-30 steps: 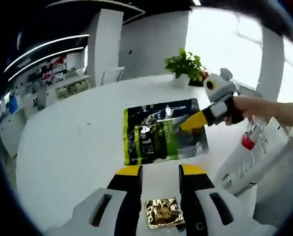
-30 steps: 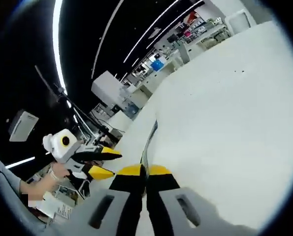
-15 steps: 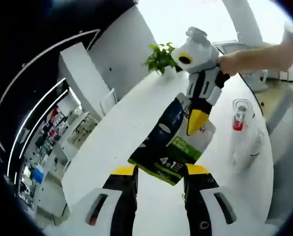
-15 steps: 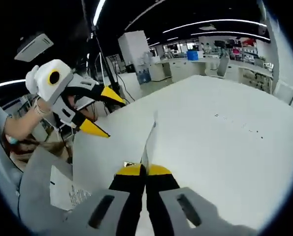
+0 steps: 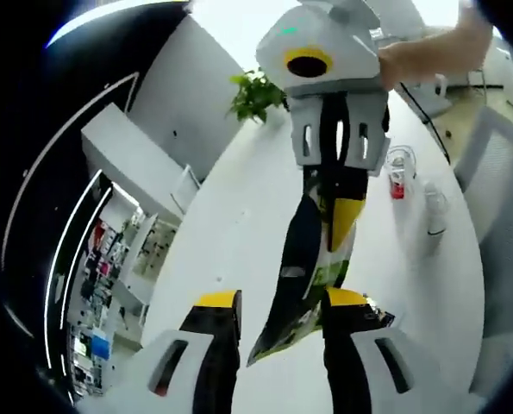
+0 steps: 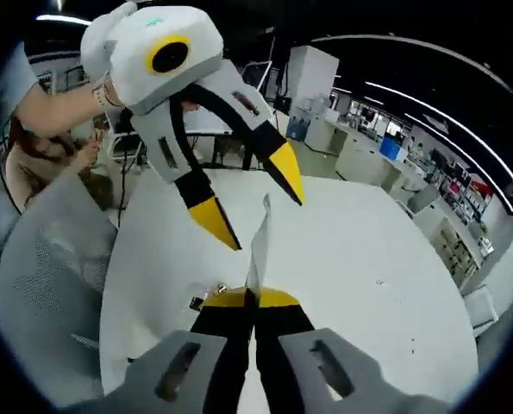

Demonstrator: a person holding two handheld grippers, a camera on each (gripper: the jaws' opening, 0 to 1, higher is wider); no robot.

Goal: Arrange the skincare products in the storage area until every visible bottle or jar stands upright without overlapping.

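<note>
A dark pouch with green print (image 5: 301, 274) hangs on edge above the white table (image 5: 239, 241). My right gripper (image 5: 329, 216) comes down from above and is shut on its upper part. In the right gripper view the pouch (image 6: 259, 246) is a thin edge rising from the shut right gripper (image 6: 254, 297). My left gripper (image 5: 282, 302) is open, and the pouch's lower end hangs between its two jaws without touching either. In the right gripper view the left gripper (image 6: 249, 197) reaches in from the upper left, its yellow tips on either side of the pouch's top.
A clear bottle with a red cap (image 5: 397, 173) stands on the table's right side beside another clear container (image 5: 434, 207). A small gold sachet (image 5: 372, 312) lies by my left gripper's right jaw. A potted plant (image 5: 256, 93) stands at the far edge. A grey chair (image 6: 49, 259) is beside the table.
The right gripper has lifted the pouch off the table and turned it edge-on. The two grippers have closed in, so the pouch now hangs between the left gripper's open jaws.
</note>
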